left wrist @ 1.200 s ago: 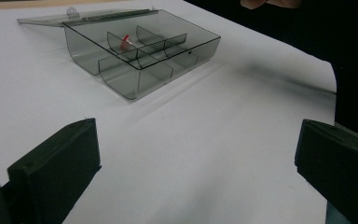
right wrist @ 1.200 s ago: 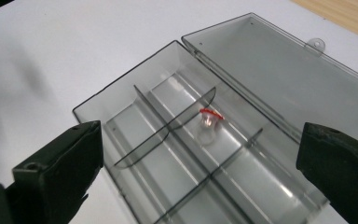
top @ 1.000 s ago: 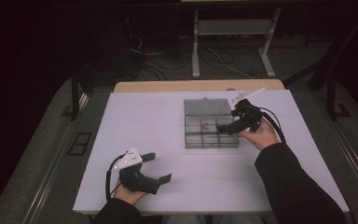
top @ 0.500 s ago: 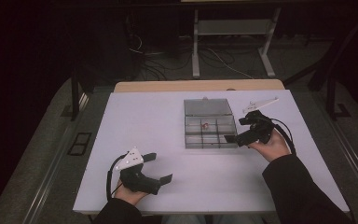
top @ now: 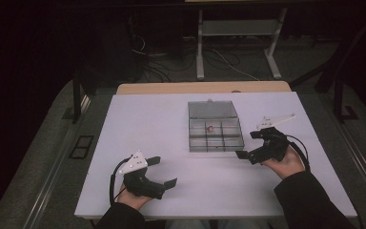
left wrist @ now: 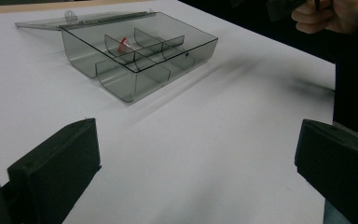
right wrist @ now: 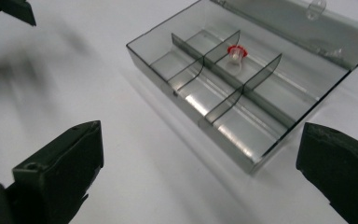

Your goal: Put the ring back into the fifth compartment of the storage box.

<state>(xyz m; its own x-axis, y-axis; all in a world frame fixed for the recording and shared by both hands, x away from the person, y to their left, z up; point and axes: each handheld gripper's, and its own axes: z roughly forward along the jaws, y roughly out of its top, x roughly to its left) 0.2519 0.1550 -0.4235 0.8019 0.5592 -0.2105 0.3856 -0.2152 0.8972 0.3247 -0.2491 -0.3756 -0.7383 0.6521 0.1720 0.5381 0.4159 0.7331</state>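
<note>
Box: clear compartment box point(top: 215, 134) sits past the surface's point(top: 147, 124) centre, lid point(top: 211, 109) laid open toward 12 o'clock.
Contents: one small red-capped piece point(top: 209, 128) in the far middle compartment; other compartments look bare.
Right claw point(top: 256, 146): released, jaws wide, at the box's 4 o'clock, apart from it.
Left claw point(top: 163, 171): released, at 7 o'clock, well apart.
Progress: judged that piece is placed; lid not yet closed.

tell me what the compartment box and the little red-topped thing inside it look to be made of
Compartment box: likely clear smoke-tinted hard plastic, glossy; the table shows through its walls and its floor reflects light. Red-topped piece: seemingly a clear plastic body with an opaque red plastic cap, too small to be sure.
</note>
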